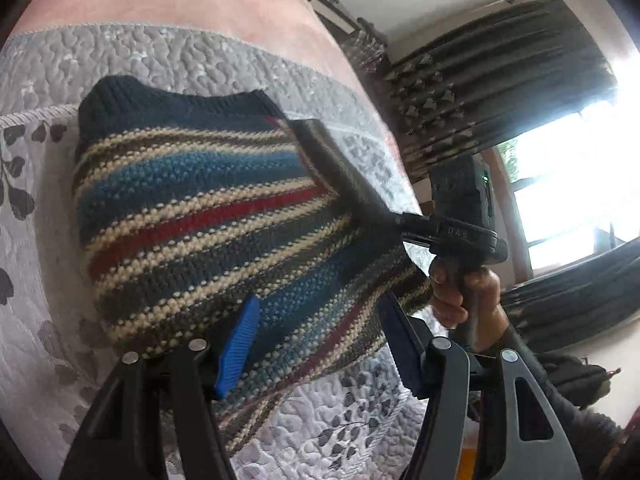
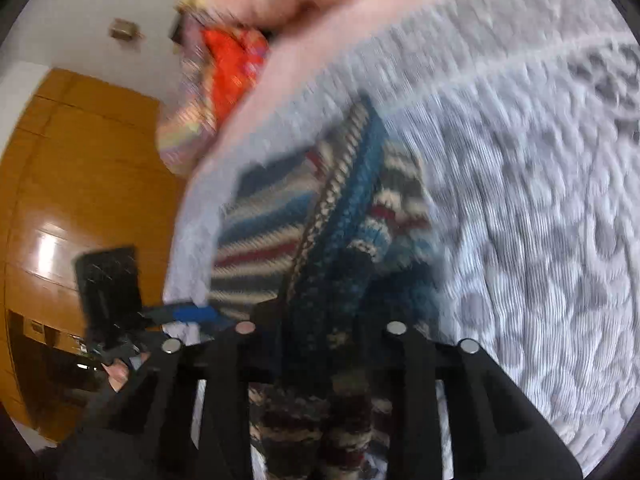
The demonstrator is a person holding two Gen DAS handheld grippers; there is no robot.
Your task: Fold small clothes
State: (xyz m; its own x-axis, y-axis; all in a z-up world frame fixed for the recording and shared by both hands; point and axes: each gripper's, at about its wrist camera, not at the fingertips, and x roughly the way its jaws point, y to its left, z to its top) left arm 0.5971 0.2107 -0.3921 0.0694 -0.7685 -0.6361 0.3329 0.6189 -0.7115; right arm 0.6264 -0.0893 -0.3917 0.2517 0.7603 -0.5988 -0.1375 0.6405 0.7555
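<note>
Striped knit garment (image 1: 200,220) flat on quilted bedspread (image 1: 36,320), stripes running crosswise ahead of wide-open, empty left gripper (image 1: 320,344); right gripper (image 1: 320,152) nearer, clamped on lifted right edge.

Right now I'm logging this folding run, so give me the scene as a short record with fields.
surface: grey quilted bedspread with a leaf print, over a pink sheet
garment: striped knit sweater, lying on the bedspread
left gripper: open, blue pads either side of the sweater's near edge
right gripper: fingers together on the sweater's right edge; the right wrist view is blurred, with knit bunched between its fingers
background: dark curtains, bright window, wooden wardrobe
</note>
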